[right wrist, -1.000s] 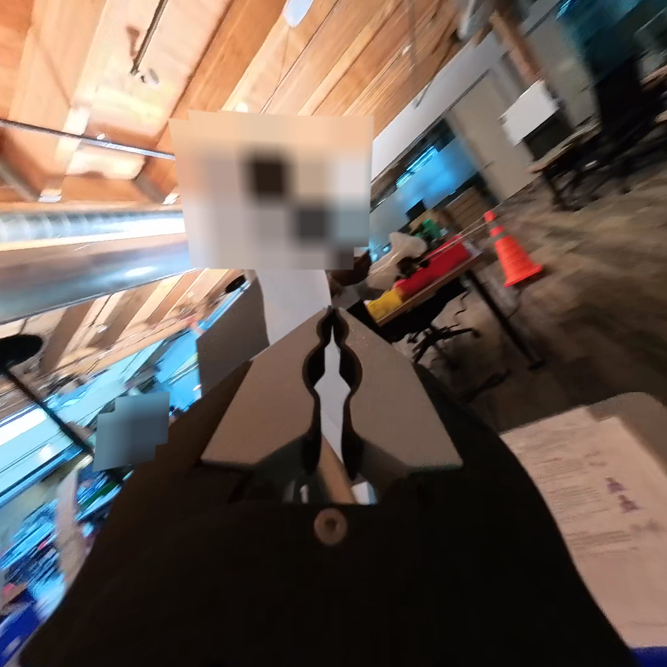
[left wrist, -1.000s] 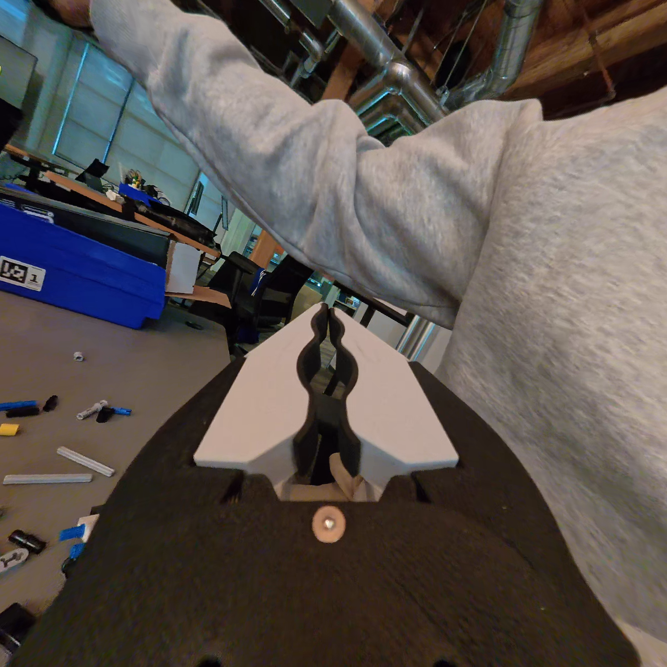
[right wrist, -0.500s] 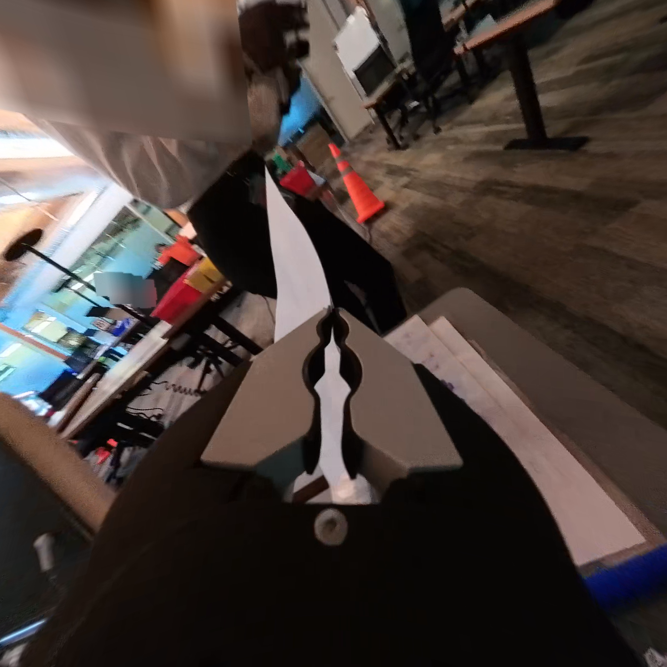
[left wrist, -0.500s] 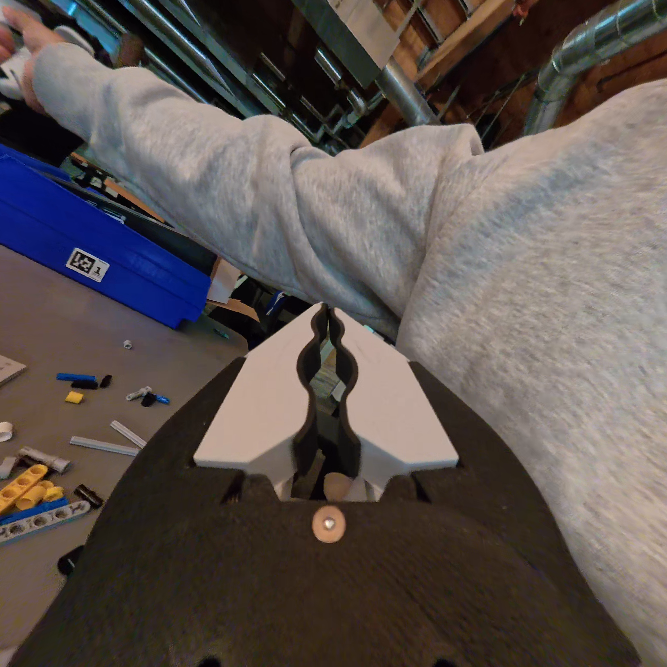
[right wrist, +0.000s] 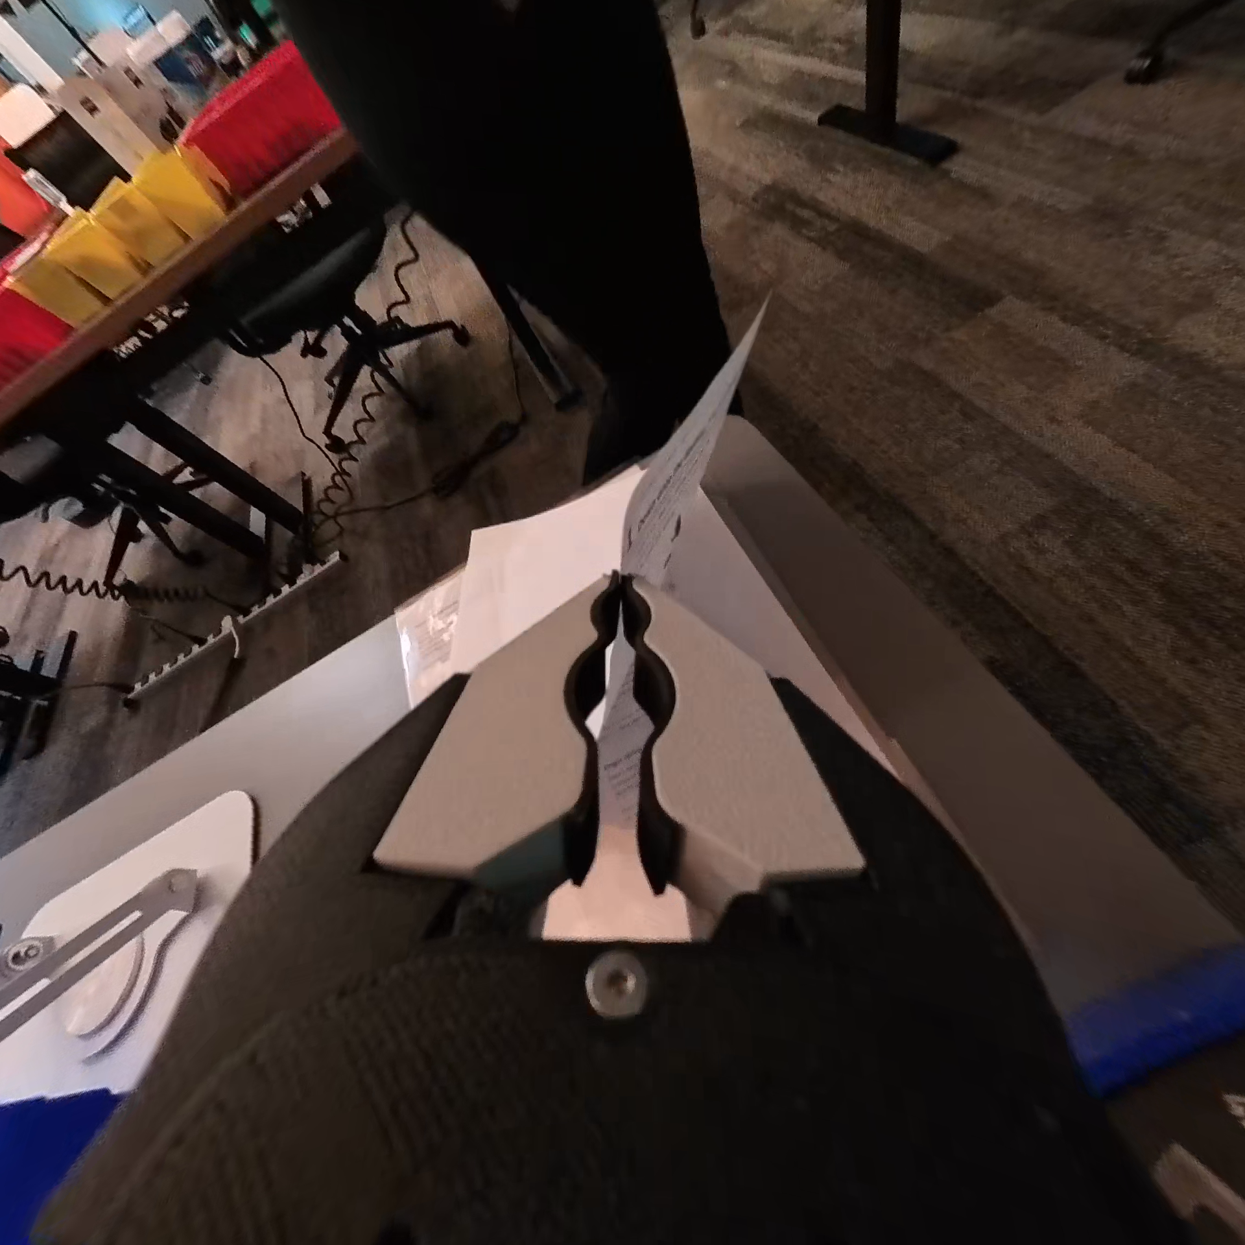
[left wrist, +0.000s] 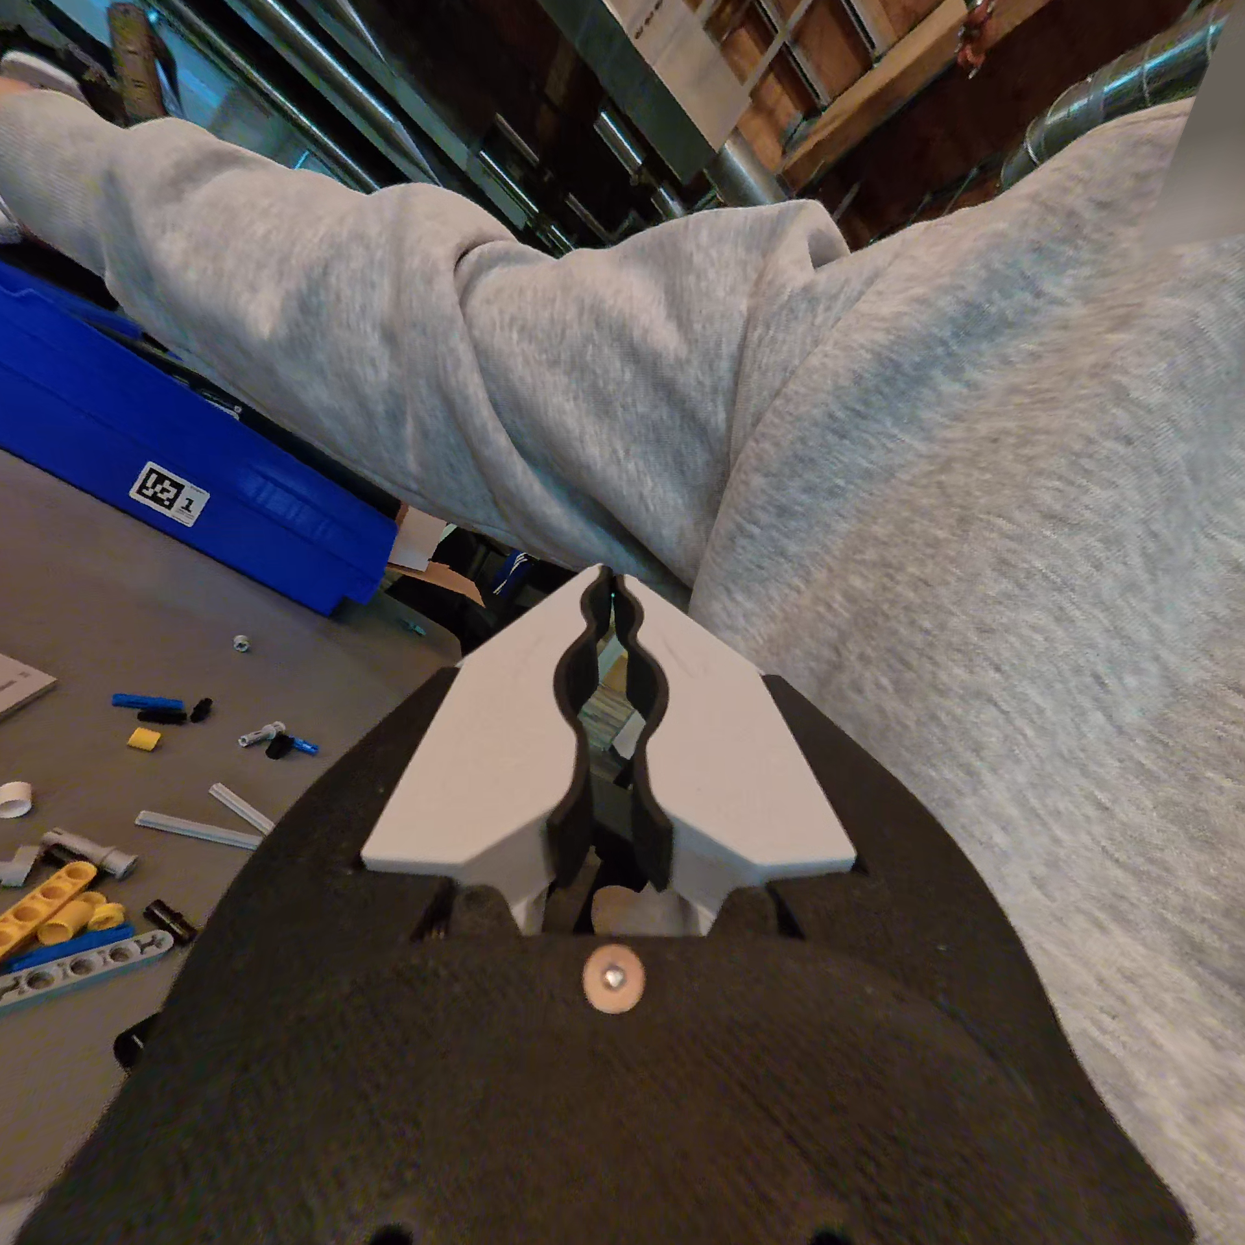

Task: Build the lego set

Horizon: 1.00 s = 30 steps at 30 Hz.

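Right gripper (right wrist: pixel 621 593), jaws pinched on a printed white paper sheet (right wrist: pixel 680 471), holds it over more white sheets (right wrist: pixel 532 572) at the corner of the grey table (right wrist: pixel 956 714), with carpet below. Left gripper (left wrist: pixel 611 586), jaws closed on nothing, faces a grey sleeve (left wrist: pixel 404 350). Loose yellow, blue, grey and black lego pieces (left wrist: pixel 74 903) lie on the tabletop near a blue plastic bin (left wrist: pixel 202 471). Judged step: handling the sheet; building not begun. Next: lay it flat, clear of the edge.

Left wrist view faces a grey sleeve (left wrist: pixel 539 377) closely; right overlooks floor (right wrist: pixel 1010 337).
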Tool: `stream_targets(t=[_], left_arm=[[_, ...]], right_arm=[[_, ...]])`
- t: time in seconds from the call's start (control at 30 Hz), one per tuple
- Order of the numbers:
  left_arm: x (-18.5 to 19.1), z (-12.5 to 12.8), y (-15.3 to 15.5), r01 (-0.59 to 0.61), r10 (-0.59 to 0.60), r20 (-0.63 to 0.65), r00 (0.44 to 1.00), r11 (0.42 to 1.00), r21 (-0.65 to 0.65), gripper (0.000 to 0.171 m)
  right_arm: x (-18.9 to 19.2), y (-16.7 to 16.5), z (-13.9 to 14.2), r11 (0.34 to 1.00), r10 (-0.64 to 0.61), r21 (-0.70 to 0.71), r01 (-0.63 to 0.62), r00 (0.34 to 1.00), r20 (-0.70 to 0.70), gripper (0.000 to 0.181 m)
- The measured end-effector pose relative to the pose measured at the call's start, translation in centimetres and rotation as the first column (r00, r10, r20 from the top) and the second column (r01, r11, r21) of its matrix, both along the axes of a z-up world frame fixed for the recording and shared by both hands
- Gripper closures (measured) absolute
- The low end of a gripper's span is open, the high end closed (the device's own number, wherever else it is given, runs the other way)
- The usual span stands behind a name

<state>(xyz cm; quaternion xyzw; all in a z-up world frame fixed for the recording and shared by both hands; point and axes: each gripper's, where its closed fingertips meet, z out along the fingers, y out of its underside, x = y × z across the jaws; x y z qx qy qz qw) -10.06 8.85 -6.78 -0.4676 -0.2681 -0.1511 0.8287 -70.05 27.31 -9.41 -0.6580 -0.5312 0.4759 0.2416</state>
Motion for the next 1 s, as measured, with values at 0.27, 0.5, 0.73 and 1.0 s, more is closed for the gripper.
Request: stream_targets(t=[0.27,0.5,0.73,1.0], left_arm=[[0.0,-0.1,0.1,0.0,0.0,0.001,1.0,1.0,-0.005,0.171],[0.1,-0.3,0.4,0.003,-0.003,-0.005,1.0,1.0,-0.021,0.171],[0.5,-0.6,1.0,0.033,-0.033,0.002,0.999,0.999,-0.029,0.171],[0.9,-1.0,1.7,0.032,-0.034,-0.023,0.999,0.996,-0.08,0.171]], right_arm=[[0.4,0.1,-1.3,1.0,0.002,0.018,-0.003,0.997,0.072,0.176],[1.1,-0.4,-1.3,0.999,0.031,-0.029,-0.028,0.994,0.108,0.149],[2.6,-0.2,-0.3,0.998,0.063,0.009,-0.065,0.99,0.125,0.122],[5.8,0.4,3.1,0.977,0.111,0.171,-0.128,0.988,0.103,0.108]])
